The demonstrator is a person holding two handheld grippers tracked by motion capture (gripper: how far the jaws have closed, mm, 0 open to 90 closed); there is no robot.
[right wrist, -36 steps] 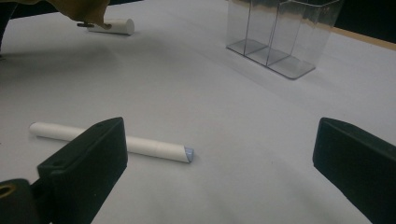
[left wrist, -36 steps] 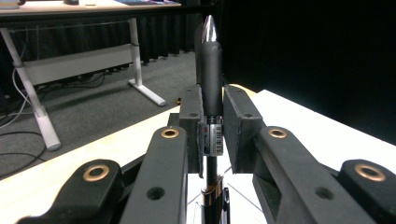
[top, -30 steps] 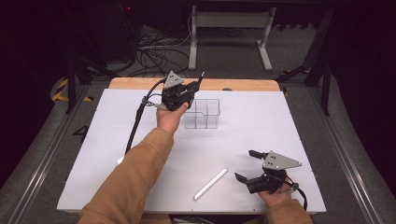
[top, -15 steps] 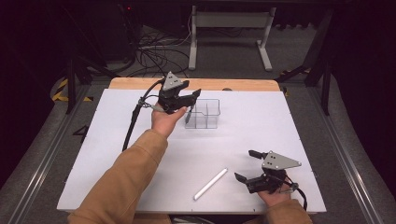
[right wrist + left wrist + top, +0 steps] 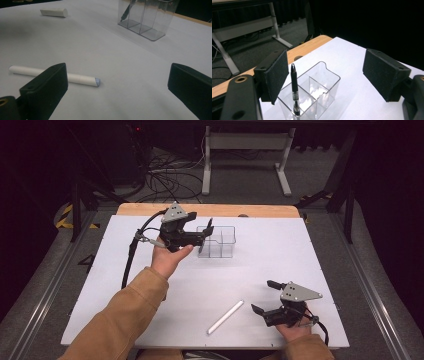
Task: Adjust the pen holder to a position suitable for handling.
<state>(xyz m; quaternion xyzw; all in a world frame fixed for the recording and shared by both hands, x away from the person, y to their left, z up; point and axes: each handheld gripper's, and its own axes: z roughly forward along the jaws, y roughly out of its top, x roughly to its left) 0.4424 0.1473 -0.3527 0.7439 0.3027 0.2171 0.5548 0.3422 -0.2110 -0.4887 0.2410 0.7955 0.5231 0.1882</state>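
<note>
A clear divided organizer stands at the back middle of the white table. A black pen stands upright in one end compartment. My left gripper hovers at the organizer's left end, open; its jaws have just been opening, and the pen stands free close to the left pad without being pressed. A white cylindrical marker lies near the front edge. My right gripper rests open just right of it, nothing between its pads.
A small white eraser-like block lies on the table farther off in the right gripper view. A wooden strip edges the table's far side. Beyond it are cables and a desk frame on the floor.
The left gripper has opened, let go of the black pen in the organizer, and drawn back to the left and slightly up. The right gripper has stayed still.
</note>
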